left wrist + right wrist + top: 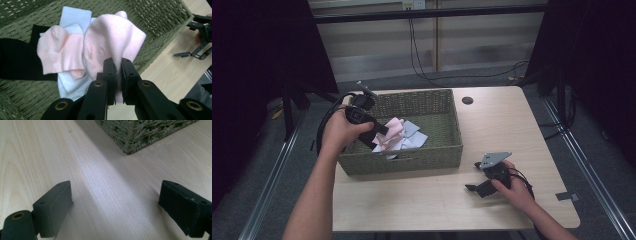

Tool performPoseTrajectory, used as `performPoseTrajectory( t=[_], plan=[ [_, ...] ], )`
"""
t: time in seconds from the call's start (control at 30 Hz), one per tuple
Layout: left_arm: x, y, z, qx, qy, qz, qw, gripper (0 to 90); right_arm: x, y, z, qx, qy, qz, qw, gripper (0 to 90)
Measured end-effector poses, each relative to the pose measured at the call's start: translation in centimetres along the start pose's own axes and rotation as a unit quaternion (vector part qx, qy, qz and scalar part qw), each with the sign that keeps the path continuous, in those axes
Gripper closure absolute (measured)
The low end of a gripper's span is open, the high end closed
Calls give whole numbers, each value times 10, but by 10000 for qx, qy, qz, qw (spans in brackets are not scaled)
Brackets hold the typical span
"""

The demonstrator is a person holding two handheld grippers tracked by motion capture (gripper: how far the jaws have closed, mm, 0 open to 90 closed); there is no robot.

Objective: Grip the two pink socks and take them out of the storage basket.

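A green woven basket (427, 152) stands on the left half of the wooden table. Inside lie pink, pale blue and black socks. My left gripper (379, 131) hangs over the basket's left part, shut on a pink sock (112, 42), whose edge is pinched between the two black jaws. A second pink sock (60, 52) lies beside it on a pale blue sock (75, 18); a black sock (17, 60) lies at the left. My right gripper (476, 179) rests low over the table to the right of the basket, open with nothing between its fingers (53, 205).
The basket's corner (130, 143) stands just ahead of my right gripper. A round black cable hole (467, 100) sits near the table's far edge. A grey tape strip (568, 196) marks the right edge. Bare wood (412, 200) spreads in front of the basket.
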State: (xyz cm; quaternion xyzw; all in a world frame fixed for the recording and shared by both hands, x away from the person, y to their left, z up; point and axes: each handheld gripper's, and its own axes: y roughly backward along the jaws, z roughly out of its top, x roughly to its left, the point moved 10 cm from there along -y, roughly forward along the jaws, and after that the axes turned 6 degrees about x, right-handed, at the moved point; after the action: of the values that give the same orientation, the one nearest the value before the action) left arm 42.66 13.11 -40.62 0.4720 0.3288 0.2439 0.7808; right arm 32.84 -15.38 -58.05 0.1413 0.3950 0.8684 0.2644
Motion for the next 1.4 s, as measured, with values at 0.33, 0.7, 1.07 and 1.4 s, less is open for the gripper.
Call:
performPoseTrajectory(
  t=[0.33, 0.7, 1.07, 1.4],
  plan=[
    [-20, 0, -2, 16, -234, -107, 9997, 836, 0, 0, 0, -2, 0, -2, 10000, 107],
    [-34, -1, -6, 75, -420, -125, 9990, 836, 0, 0, 0, -2, 0, -2, 10000, 107],
    [-38, -3, -13, 61, -474, -118, 9988, 836, 0, 0, 0, -2, 2, -3, 10000, 107],
    [-56, -1, -16, 24, -659, -255, 9975, 836, 0, 0, 0, 5, -3, -8, 10000, 106]
  ],
)
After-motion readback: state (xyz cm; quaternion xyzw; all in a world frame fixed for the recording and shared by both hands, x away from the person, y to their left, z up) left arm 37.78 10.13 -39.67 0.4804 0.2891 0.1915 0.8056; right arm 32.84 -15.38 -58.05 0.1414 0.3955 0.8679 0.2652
